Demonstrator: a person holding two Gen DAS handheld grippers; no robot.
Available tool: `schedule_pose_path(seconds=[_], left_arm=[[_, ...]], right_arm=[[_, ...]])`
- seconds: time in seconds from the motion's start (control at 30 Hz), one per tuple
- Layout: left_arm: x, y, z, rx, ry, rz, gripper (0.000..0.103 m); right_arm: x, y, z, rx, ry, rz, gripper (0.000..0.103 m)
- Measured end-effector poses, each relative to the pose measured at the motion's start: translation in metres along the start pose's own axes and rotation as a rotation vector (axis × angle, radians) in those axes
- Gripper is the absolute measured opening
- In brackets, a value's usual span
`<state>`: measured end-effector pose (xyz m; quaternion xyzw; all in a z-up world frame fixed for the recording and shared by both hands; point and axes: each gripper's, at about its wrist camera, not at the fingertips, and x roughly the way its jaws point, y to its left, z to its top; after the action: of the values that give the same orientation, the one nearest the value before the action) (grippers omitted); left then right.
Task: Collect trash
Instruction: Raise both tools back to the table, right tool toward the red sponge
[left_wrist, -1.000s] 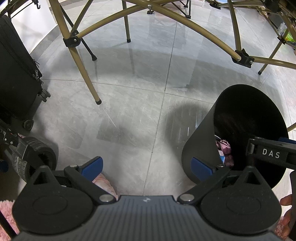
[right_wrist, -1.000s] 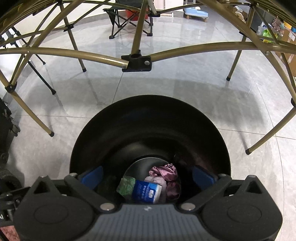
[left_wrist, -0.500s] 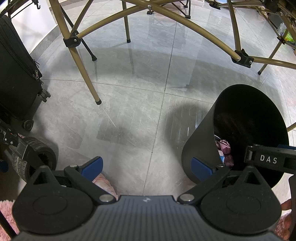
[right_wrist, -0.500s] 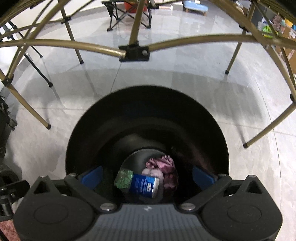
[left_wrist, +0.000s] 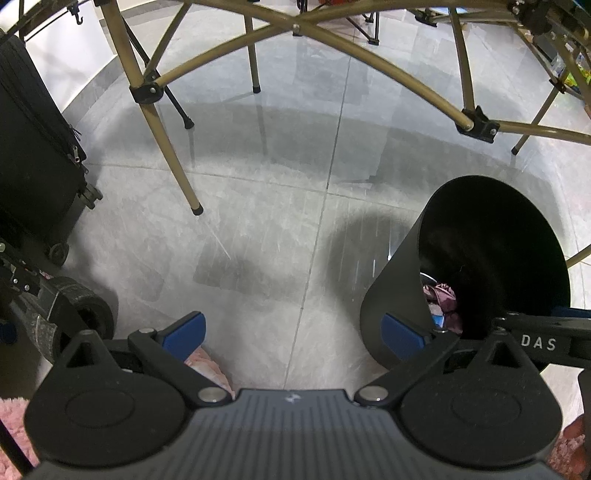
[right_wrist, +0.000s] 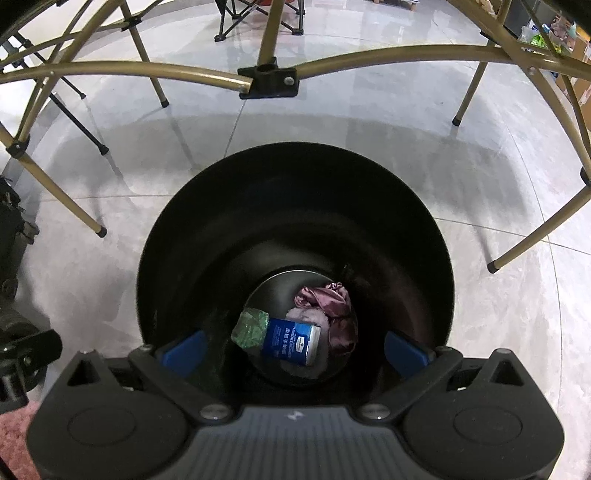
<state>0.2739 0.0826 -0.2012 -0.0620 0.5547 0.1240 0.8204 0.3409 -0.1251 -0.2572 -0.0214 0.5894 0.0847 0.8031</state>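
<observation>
Inside black bin (right_wrist: 295, 206): blue packet (right_wrist: 291, 341), green wrapper (right_wrist: 251, 326) part-hidden; left tongs (left_wrist: 293, 334), right tongs (right_wrist: 293, 345) spread wide, empty.

black bin (right_wrist: 177, 236) seen from above, blue packet (right_wrist: 291, 341), green wrapper (right_wrist: 251, 326), purple cloth (right_wrist: 330, 308) at bottom, right hand-held gripper (right_wrist: 295, 349) spread wide

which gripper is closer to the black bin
Right. The right gripper hangs open over the bin's mouth, above the trash. The left gripper is beside the bin, over bare floor.
</observation>
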Motion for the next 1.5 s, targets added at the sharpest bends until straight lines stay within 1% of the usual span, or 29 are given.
schedule_pose_path(seconds=[0.3, 0.5, 0.6, 0.87, 1.1, 1.23, 1.37, 1.5], left_arm=[[-0.029, 0.002, -0.003, -0.009, -0.065, -0.007, 0.103], [-0.054, -0.002, -0.002, -0.001, -0.108, -0.022, 0.103], [-0.068, -0.007, -0.002, 0.010, -0.136, -0.035, 0.103], [-0.104, -0.023, 0.008, 0.038, -0.223, -0.058, 0.103], [-0.135, -0.043, 0.026, 0.065, -0.312, -0.077, 0.103], [-0.148, -0.055, 0.041, 0.080, -0.361, -0.104, 0.103], [-0.158, -0.067, 0.058, 0.076, -0.409, -0.127, 0.103], [-0.161, -0.079, 0.077, 0.072, -0.440, -0.144, 0.103]], right_arm=[[-0.029, -0.011, -0.005, 0.026, -0.023, 0.014, 0.103], [-0.055, -0.018, -0.010, 0.026, -0.060, 0.020, 0.103], [-0.072, -0.025, -0.013, 0.032, -0.094, 0.031, 0.103], [-0.122, -0.050, -0.009, 0.052, -0.234, 0.044, 0.103], [-0.170, -0.080, 0.006, 0.090, -0.404, 0.051, 0.103], [-0.192, -0.097, 0.018, 0.127, -0.504, 0.053, 0.103], [-0.203, -0.116, 0.029, 0.178, -0.615, 0.039, 0.103], [-0.205, -0.136, 0.042, 0.232, -0.674, 0.049, 0.103]])
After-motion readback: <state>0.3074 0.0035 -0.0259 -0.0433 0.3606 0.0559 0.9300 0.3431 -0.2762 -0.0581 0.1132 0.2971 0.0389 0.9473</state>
